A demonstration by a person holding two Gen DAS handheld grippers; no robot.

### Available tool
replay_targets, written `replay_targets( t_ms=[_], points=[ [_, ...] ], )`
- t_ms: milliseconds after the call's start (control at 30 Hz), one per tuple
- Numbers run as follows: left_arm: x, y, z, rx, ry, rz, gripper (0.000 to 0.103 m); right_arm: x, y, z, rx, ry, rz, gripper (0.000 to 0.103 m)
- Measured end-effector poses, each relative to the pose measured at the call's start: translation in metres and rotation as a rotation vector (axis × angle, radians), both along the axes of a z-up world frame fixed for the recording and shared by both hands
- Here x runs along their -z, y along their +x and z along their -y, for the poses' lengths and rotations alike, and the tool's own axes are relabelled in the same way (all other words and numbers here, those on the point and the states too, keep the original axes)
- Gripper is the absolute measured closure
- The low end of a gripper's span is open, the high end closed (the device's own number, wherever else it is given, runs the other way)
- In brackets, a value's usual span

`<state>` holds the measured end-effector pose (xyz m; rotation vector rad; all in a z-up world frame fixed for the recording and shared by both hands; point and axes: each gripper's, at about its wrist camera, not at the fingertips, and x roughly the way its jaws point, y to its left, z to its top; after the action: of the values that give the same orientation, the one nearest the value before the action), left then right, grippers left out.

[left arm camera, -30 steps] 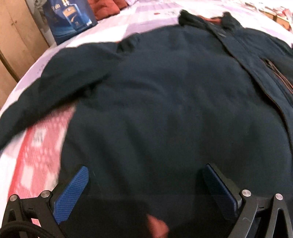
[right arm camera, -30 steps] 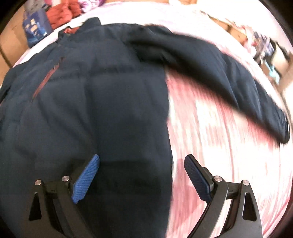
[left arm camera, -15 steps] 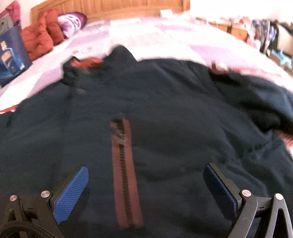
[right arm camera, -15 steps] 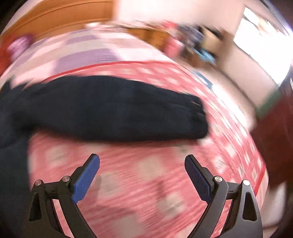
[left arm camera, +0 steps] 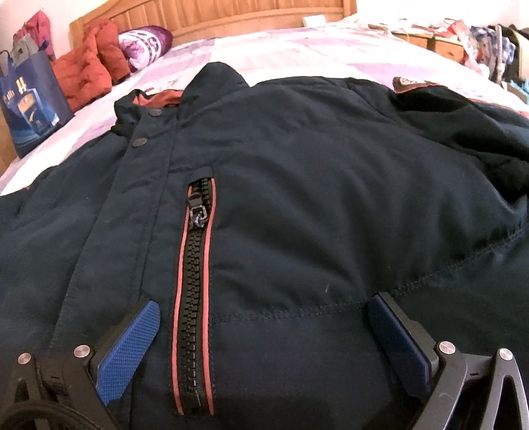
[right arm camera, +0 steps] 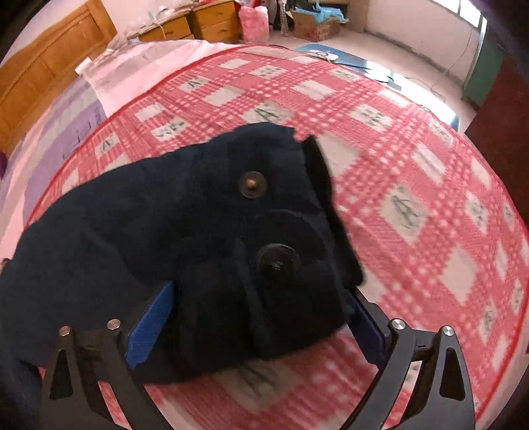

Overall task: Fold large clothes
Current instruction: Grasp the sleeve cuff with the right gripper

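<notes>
A large dark navy jacket (left arm camera: 314, 185) lies spread front-up on the bed, collar toward the headboard. Its chest pocket zipper (left arm camera: 195, 264) with red trim runs between my left fingers. My left gripper (left arm camera: 261, 334) is open, low over the jacket's chest, empty. In the right wrist view the jacket's sleeve cuff (right arm camera: 264, 238), with two snap buttons, lies on the red checked blanket between my right fingers. My right gripper (right arm camera: 261, 317) is open around the cuff, jaws wide on either side of it, not closed on it.
A red-and-white checked blanket (right arm camera: 413, 185) covers the bed's foot. A wooden headboard (left arm camera: 231, 16), red cushions (left arm camera: 89, 69), a purple pillow (left arm camera: 145, 43) and a blue gift bag (left arm camera: 29, 106) sit at the far end. Wooden drawers (right arm camera: 198, 20) and floor clutter lie beyond.
My left gripper swung from the jacket's left side to its chest zipper. My right gripper swung right from the body and moved in along the sleeve, now straddling the cuff.
</notes>
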<state>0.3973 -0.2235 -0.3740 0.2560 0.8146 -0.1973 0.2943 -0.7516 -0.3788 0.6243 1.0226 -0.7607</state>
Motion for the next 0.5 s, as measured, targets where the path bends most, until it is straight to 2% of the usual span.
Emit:
replay_targets(
  t_ms=[33, 67, 100, 167, 200, 233, 300, 333, 400, 500],
  points=[
    [0.0, 0.0, 0.0, 0.0, -0.001, 0.001, 0.0, -0.004, 0.002, -0.004, -0.039, -0.034, 0.011, 0.031],
    [0.0, 0.0, 0.0, 0.0, -0.003, 0.001, 0.0, -0.008, 0.003, -0.008, -0.065, -0.072, 0.017, 0.043],
    [0.0, 0.0, 0.0, 0.0, -0.003, 0.001, 0.0, -0.013, 0.001, -0.01, -0.091, -0.099, 0.034, 0.052],
    [0.0, 0.0, 0.0, 0.001, -0.001, 0.0, 0.0, -0.023, -0.005, -0.008, -0.142, -0.174, 0.026, 0.059],
    [0.001, -0.001, 0.0, 0.001, 0.001, 0.001, 0.0, -0.027, -0.01, -0.003, -0.149, -0.237, 0.004, 0.067],
    [0.001, -0.001, 0.001, 0.001, 0.004, 0.001, 0.0, -0.029, -0.016, 0.006, -0.125, -0.268, -0.011, 0.07],
    [0.001, -0.001, 0.0, 0.001, 0.01, 0.004, 0.0, -0.026, -0.03, 0.026, -0.036, -0.208, 0.012, 0.07],
    [0.001, -0.001, -0.001, 0.001, 0.011, 0.004, 0.0, -0.023, -0.027, 0.025, -0.05, -0.199, -0.007, 0.07],
    [0.002, -0.001, -0.002, 0.002, 0.013, 0.005, 0.0, -0.024, -0.018, 0.011, -0.121, -0.268, -0.064, 0.07],
    [0.002, -0.001, -0.002, 0.003, 0.011, 0.002, 0.0, -0.031, -0.027, 0.016, -0.099, -0.251, -0.026, 0.068]
  ],
)
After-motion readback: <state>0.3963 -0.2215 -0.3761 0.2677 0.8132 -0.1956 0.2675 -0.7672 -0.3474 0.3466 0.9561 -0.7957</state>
